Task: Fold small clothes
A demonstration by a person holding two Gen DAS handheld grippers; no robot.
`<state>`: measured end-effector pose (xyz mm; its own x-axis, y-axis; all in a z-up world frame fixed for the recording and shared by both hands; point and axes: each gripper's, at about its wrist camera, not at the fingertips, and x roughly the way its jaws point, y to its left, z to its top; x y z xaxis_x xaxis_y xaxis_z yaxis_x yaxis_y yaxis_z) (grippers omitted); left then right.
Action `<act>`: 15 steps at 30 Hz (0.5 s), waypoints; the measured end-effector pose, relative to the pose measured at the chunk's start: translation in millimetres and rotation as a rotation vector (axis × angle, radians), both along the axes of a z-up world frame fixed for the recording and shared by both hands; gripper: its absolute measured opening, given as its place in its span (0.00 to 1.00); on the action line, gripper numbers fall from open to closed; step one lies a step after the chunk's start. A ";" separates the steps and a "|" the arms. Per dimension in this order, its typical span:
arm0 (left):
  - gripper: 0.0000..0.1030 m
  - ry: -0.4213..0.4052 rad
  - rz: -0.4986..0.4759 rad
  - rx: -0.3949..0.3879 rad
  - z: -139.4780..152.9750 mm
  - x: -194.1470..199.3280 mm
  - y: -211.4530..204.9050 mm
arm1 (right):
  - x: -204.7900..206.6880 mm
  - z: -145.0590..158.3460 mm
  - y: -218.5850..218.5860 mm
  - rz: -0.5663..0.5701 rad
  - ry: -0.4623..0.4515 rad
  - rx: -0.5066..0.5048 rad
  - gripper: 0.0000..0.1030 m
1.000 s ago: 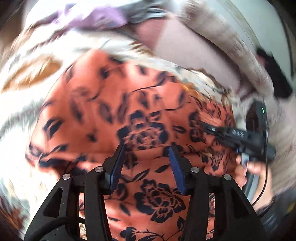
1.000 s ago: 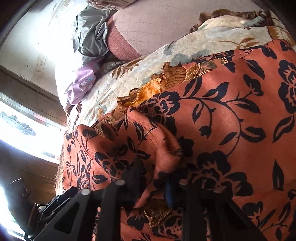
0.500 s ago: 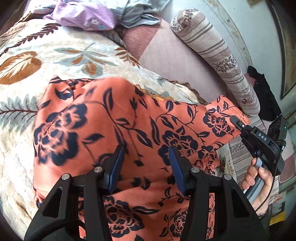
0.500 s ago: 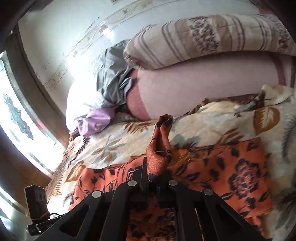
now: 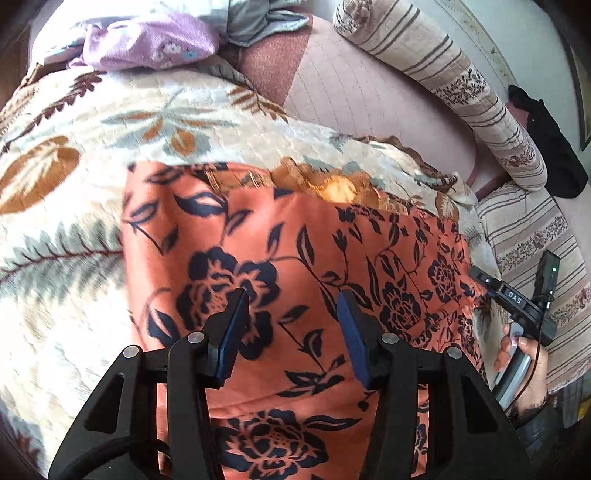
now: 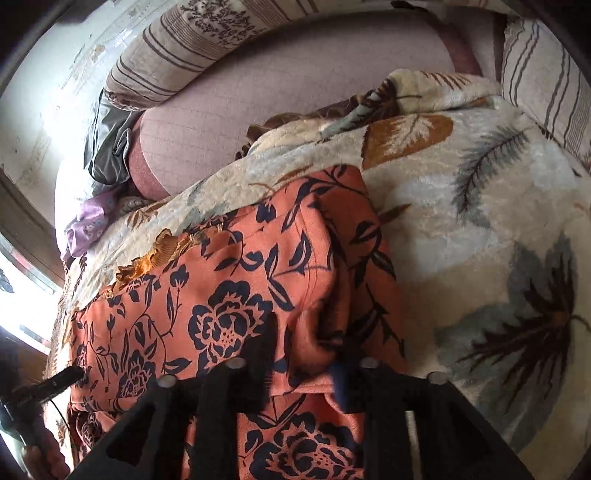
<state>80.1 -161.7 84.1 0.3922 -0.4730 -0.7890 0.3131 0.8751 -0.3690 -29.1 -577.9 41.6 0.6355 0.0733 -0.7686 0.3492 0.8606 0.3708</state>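
An orange garment with dark blue flowers (image 5: 295,240) lies on a leaf-patterned blanket (image 5: 74,192). Its yellow-trimmed edge (image 5: 332,188) shows at the far side. My left gripper (image 5: 291,299) hovers open just above the middle of the garment, with nothing between its blue pads. My right gripper (image 6: 306,347) is low over the garment's (image 6: 229,295) folded right part. Its jaws are opening, and a blurred fold of the orange cloth stands loose between them. A hand holds the right gripper's handle (image 5: 517,350) at the garment's right edge.
A striped bolster pillow (image 5: 461,92) lies along the wall beyond a pink mattress (image 5: 351,99). Purple cloth (image 5: 147,44) and grey cloth (image 5: 258,18) are heaped at the far left. A black item (image 5: 546,147) sits by the bolster's end.
The right gripper lifted a corner of the garment, brought it over and down onto the cloth, and its jaws have parted. The left gripper stays open over the garment.
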 end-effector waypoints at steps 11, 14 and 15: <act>0.47 -0.007 0.223 0.175 -24.4 58.1 46.8 | 58.5 0.2 -4.4 0.049 0.091 -0.189 0.38; 0.47 0.021 0.240 0.158 -35.8 65.9 47.0 | 60.5 -5.6 0.5 0.042 0.094 -0.196 0.13; 0.47 0.030 0.232 0.158 -38.2 68.2 43.8 | 59.5 -3.0 2.9 0.051 0.081 -0.192 0.13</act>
<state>148.3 -117.9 45.9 0.4512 -0.2436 -0.8585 0.0890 0.9695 -0.2283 30.5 -574.9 38.6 0.5705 -0.0491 -0.8199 0.3255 0.9300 0.1707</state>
